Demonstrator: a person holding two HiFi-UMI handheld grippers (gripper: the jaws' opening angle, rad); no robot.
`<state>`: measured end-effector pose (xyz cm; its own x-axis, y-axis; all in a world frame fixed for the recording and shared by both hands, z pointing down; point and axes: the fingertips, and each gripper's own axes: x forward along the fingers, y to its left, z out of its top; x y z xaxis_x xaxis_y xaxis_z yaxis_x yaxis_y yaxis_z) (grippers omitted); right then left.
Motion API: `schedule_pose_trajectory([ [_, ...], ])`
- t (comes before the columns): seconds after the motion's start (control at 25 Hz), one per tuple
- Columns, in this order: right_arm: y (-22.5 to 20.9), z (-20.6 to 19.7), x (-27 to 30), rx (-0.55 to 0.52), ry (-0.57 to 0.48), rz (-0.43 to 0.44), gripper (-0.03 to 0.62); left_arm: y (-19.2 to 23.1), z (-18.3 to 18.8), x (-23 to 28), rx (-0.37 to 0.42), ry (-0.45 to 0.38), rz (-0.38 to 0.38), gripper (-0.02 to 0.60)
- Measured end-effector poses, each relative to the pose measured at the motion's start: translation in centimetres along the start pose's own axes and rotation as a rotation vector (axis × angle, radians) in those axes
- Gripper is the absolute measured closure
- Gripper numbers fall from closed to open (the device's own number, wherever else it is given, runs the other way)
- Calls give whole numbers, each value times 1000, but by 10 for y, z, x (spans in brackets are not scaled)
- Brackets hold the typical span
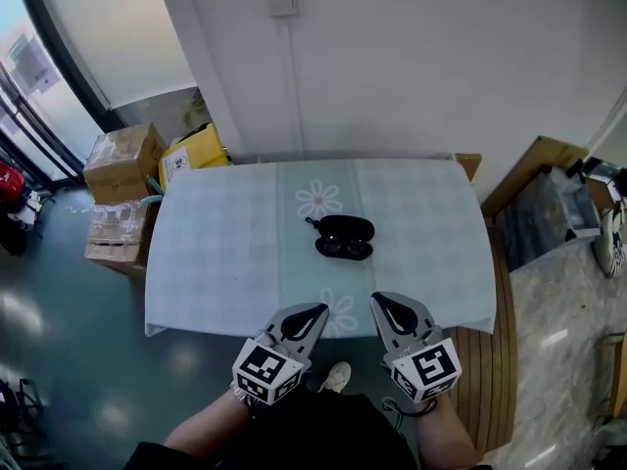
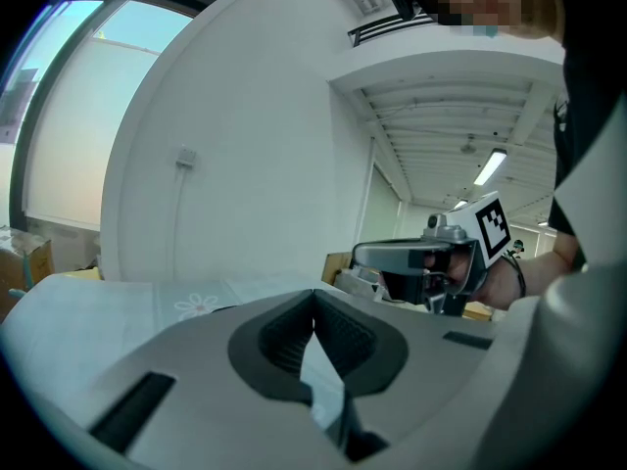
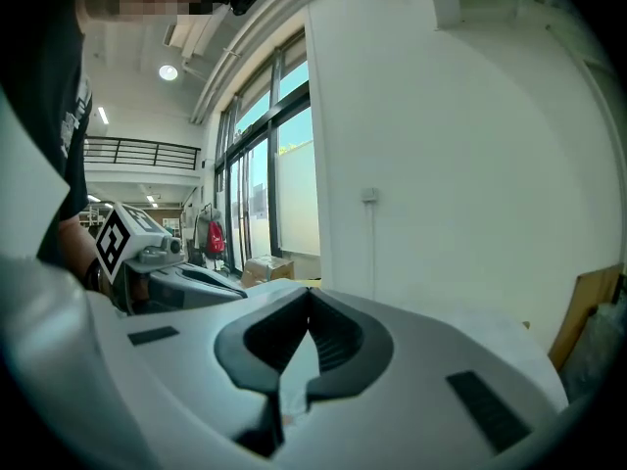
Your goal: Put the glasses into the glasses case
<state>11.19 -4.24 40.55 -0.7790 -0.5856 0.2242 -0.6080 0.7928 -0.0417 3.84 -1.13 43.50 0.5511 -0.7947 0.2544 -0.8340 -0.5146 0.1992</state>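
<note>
Both pairs of jaws are clenched on nothing: the left gripper [image 1: 320, 310] shows its two dark pads pressed tip to tip in the left gripper view [image 2: 313, 302], and the right gripper [image 1: 378, 301] shows the same in the right gripper view [image 3: 309, 306]. The two grippers sit side by side at the near edge of the worktop [image 1: 225, 233], slightly apart, tips pointing away from the person. The black glasses case [image 1: 346, 229] lies well ahead of both sets of jaws, about midway between their lines and apart from either. A second dark rounded shape [image 1: 345, 251] touches the side of the case nearest the jaws; whether this is the glasses or part of the case cannot be told from here. The worktop is covered by a pale blue checked cloth with a white flower print [image 1: 318, 202] beyond the case and to the left of it, and another flower just in front of the left jaws. Beyond the worktop stands a white wall with a small switch box [image 1: 282, 5]. Off to the left of the jaws are stacked cardboard boxes [image 1: 122, 160], a yellow box [image 1: 196, 150] and a tall window [image 1: 34, 76] over a grey-green floor. To the right of the jaws a wooden board [image 1: 539, 160] leans by the wall.
</note>
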Motion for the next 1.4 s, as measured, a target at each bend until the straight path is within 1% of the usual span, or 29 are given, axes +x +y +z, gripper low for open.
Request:
schedule_pose_trajectory([
  [0.24, 24, -1, 4, 56, -12, -20, 571, 8, 6, -13, 19, 1, -40, 555],
  [0.56, 53, -2, 21, 105, -11, -102, 571, 28, 16, -30, 57, 19, -138, 555],
  [0.84, 74, -5, 26, 114, 0, -159, 571, 40, 11, -46, 56, 27, -189, 555],
  [1.12, 89, -11, 20, 125, 7, -193, 571, 36, 2, -58, 56, 33, -224, 555],
  [1.4, 98, -19, 14, 141, 15, -203, 571, 27, -7, -65, 69, 44, -250, 555],
])
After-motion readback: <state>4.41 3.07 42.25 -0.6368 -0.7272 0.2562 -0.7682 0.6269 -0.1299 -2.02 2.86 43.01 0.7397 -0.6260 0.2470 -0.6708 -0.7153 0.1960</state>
